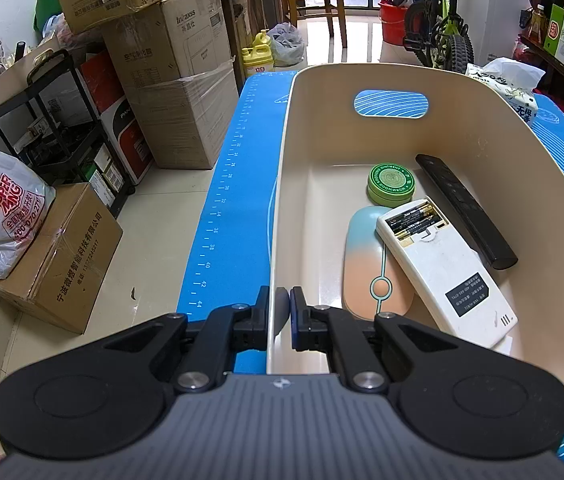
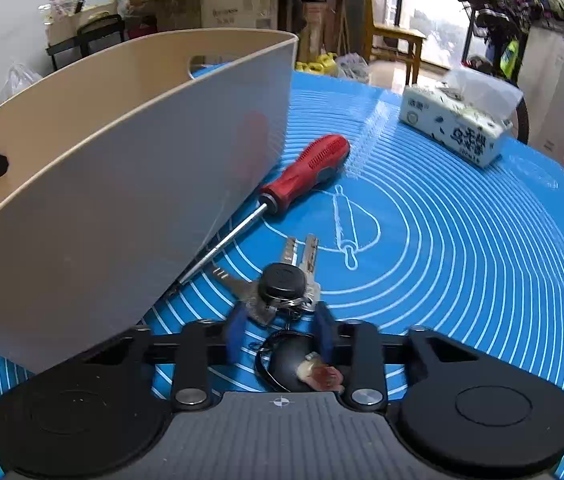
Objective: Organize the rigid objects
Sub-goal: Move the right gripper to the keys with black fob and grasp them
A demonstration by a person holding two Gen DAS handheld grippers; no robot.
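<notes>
Left wrist: bin (image 1: 462, 92) holds white remote (image 1: 448, 268), black remote (image 1: 466, 210), tin (image 1: 391, 184).

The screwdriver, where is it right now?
In the right wrist view, the screwdriver lies on the blue mat, its shaft along the bin wall, just beyond the keys.

Two remotes (image 1: 448, 264) (image 1: 466, 210), one tin (image 1: 391, 183), one mouse (image 1: 366, 264) — one screwdriver (image 2: 282, 196), one key bunch (image 2: 282, 284).
</notes>
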